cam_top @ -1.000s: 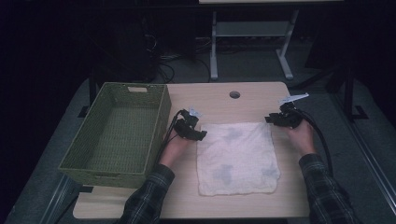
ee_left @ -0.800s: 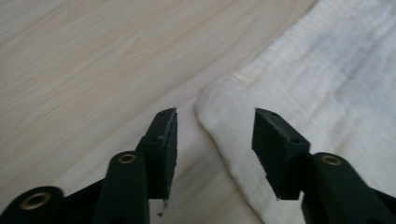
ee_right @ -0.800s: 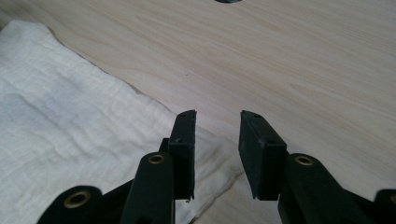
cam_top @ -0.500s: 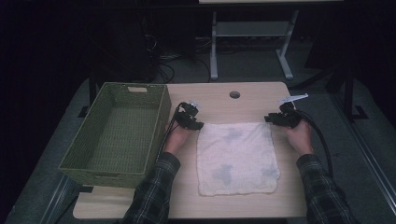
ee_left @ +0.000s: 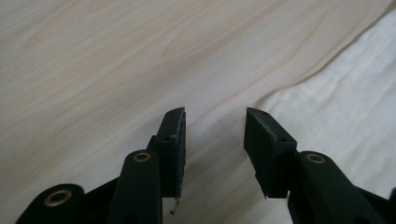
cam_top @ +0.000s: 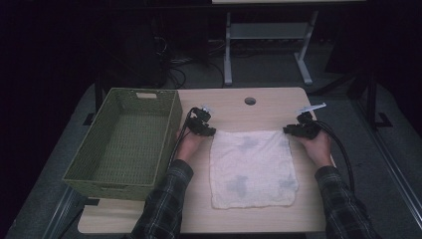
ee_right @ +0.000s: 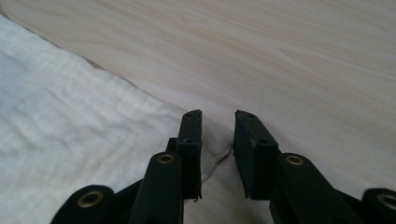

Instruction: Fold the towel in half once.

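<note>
White cloth (cam_top: pixel 253 167) flat on table, far corners at both grippers' closing jaws

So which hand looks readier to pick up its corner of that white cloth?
The right gripper: the cloth edge already lies bunched between its jaws. The left gripper has only bare table between its jaws, the cloth off to one side.

High view dim, surroundings near black, tabletop evenly lit; gripper views bright, jaw bases soft, wood beyond fingertips sharp
</note>
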A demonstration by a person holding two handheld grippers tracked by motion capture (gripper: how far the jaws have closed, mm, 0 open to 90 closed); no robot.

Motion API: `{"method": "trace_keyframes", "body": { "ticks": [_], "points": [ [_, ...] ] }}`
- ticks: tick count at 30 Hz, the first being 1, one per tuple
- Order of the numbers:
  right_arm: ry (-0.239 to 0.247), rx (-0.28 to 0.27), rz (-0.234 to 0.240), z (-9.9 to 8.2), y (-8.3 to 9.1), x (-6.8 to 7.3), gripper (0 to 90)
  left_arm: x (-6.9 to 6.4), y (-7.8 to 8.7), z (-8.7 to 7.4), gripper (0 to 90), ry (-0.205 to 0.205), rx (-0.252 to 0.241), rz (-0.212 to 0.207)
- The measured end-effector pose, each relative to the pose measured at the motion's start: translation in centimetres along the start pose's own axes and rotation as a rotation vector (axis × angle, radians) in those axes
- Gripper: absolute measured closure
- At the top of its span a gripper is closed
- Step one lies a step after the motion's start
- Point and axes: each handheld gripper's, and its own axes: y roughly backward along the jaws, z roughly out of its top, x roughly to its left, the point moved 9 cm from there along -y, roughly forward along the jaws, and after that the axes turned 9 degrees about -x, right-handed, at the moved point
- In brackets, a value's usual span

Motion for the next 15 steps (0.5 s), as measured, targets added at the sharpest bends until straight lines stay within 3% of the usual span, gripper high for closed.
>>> {"method": "trace_keyframes", "body": {
  "ticks": [11,15],
  "points": [
    [-0.002,0.002,0.021,-0.3,0.0,0.2,83.2,-1.2,-1.1,0.2,58.8,-0.005,-0.007,-0.034],
    [0.003,0.004,0.025,-0.3,0.0,0.3,85.3,-1.4,-1.2,0.3,70.0,-0.014,-0.008,-0.035]
  ]
}}
